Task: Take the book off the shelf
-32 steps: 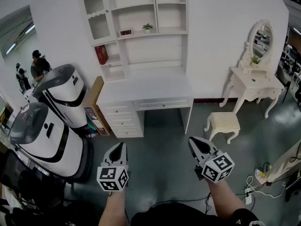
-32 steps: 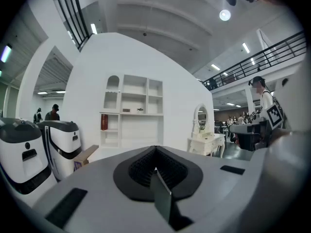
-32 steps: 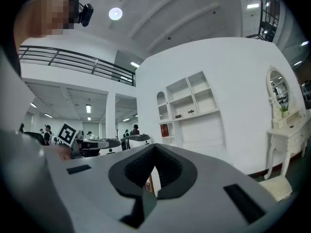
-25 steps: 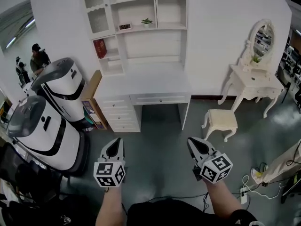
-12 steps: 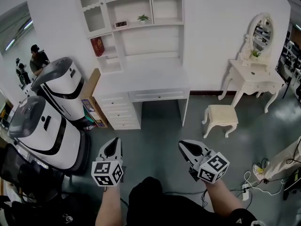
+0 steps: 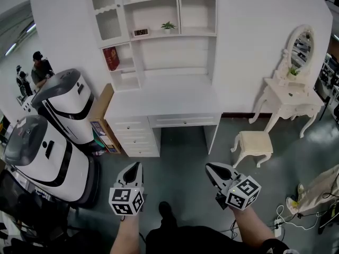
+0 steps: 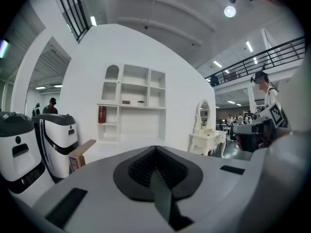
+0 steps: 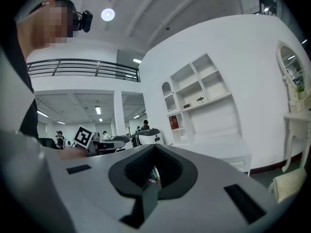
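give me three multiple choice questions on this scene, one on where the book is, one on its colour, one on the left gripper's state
1. The book is:
A) flat in a basket
B) upright in a left compartment of the shelf unit
C) on a windowsill

2. The book is:
A) blue
B) red
C) green

3. The left gripper has its fingers:
A) wide apart
B) together on nothing
C) clamped on the book

Answers:
1 B, the head view shows it standing in that compartment.
2 B, its cover is red in all three views.
3 B, the left gripper view shows the fingers meeting with nothing between them.
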`<state>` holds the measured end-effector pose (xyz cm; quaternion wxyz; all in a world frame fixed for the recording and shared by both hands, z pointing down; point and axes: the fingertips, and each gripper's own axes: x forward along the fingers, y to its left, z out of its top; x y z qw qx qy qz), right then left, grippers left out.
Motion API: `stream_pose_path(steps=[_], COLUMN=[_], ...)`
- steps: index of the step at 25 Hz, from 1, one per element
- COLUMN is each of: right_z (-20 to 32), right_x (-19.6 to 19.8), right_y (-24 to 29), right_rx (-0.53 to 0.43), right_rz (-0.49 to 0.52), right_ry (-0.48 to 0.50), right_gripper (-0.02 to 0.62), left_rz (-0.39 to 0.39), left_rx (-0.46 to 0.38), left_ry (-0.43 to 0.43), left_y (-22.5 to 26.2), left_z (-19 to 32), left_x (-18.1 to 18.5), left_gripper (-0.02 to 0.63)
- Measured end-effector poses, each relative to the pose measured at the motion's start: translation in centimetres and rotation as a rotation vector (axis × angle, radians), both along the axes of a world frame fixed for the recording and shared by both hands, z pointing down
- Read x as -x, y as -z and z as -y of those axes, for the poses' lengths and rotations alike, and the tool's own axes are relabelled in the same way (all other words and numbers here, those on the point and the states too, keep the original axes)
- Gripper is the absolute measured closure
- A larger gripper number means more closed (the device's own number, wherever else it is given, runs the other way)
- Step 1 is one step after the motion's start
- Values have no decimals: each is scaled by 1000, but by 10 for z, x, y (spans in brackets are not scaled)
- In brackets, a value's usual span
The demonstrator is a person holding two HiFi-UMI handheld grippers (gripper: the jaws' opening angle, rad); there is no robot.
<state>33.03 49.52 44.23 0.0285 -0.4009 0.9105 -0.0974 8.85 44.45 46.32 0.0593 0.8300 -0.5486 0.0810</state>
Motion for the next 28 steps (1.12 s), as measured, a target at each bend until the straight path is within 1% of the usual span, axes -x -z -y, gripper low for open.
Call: stream_pose_path(steps=[4, 7, 11, 15, 18, 20, 23, 25, 28], right_z=[68, 119, 185, 237, 259, 269, 290, 304, 324], right_x=[32, 58, 101, 144, 170, 181, 191, 200, 222], right_y=[-7, -9, -4, 1, 2, -4, -10, -8, -7], right_rx=[30, 54, 64, 71, 76, 98, 127, 129, 122], right_rz=[-23, -39, -63, -66, -74, -91, -91, -82, -78], right_ry=[0, 0, 8, 9, 22, 33, 35, 41, 73], right_gripper=[588, 588, 588, 588, 588, 588, 588, 588, 588], left_rz=[-33, -24, -2, -12, -8, -16, -27, -28, -26], left_rx=[10, 16, 12, 27, 36, 40, 58, 72, 71], left_ry=[4, 0, -5, -3, -11, -8, 14, 31, 57], left_y=[-4, -3, 4, 1, -2, -4, -9, -12, -13], left_z=[62, 112, 177, 226, 248, 253, 258, 263, 273], left_x=[32, 57, 97, 139, 159, 169, 187, 199, 216], left_gripper=[597, 597, 597, 597, 597, 597, 597, 597, 597])
